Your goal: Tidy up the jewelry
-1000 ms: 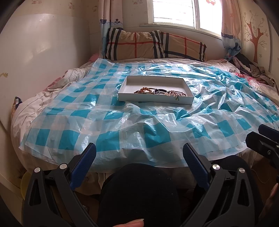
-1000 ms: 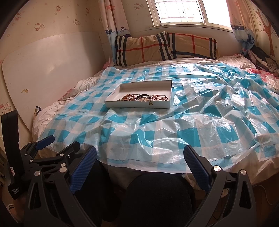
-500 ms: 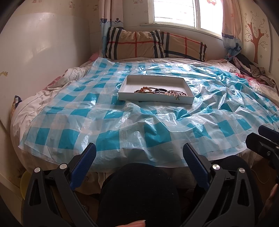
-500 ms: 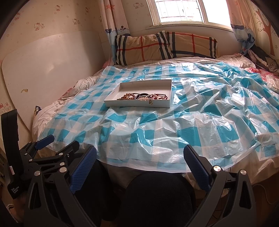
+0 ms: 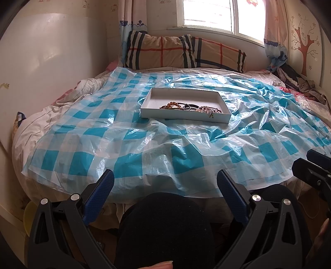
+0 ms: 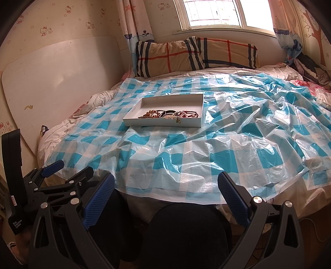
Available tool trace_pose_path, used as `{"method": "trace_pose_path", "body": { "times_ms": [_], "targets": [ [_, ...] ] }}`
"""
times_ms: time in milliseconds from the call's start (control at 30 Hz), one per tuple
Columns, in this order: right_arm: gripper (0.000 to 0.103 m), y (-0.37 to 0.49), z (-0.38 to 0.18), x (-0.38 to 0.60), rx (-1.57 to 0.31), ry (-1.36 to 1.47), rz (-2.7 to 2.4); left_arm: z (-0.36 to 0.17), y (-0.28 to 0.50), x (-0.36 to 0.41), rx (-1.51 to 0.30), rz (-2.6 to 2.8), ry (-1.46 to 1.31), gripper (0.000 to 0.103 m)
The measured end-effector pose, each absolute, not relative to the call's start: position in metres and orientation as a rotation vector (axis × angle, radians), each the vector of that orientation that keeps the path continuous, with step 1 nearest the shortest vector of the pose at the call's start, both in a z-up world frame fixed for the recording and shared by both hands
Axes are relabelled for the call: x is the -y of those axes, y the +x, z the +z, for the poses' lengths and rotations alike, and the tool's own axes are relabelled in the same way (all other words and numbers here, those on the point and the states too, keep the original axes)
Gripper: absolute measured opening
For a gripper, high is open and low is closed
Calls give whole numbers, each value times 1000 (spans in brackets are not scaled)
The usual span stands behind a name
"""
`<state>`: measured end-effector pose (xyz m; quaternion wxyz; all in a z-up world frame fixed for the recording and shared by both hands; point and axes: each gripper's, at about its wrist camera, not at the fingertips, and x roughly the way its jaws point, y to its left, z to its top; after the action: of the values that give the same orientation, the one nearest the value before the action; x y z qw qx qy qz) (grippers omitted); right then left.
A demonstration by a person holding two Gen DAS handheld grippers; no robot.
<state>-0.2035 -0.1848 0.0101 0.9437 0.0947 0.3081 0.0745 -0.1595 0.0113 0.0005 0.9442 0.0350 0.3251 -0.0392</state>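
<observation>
The bed [image 5: 31, 132] is filling most of both views, and a blue-and-white checked plastic sheet [image 5: 165, 149] is lying crumpled across it, reaching the near edge in front of you. Two plaid pillows [image 5: 182, 51] are leaning at the far edge of the bed under the window [image 6: 215, 14]. A white board [image 6: 58, 78] is standing against the wall along the bed's left edge.

A shallow white tray [image 5: 184, 118] is sitting on the sheet around the middle of the bed, a little toward the far edge. The jewelry [image 5: 190, 107], a tangle of beaded bracelets and dark bands, is lying bunched along the tray's near wall, with one small charm hanging over that wall.

You are holding your left gripper [image 5: 165, 186] off the bed's near edge, above your dark-clad knee [image 5: 165, 223], fingers spread wide with nothing between them. Your right gripper [image 6: 165, 186] is hovering likewise, gaping empty, well apart from the tray.
</observation>
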Motion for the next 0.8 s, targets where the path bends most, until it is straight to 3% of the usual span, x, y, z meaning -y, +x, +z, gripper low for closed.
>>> {"method": "trace_pose_path", "body": {
  "times_ms": [800],
  "targets": [
    [96,-183,-1,221,-660,225,86,-6,-148,-3,-702,-102,64,96]
  ]
}}
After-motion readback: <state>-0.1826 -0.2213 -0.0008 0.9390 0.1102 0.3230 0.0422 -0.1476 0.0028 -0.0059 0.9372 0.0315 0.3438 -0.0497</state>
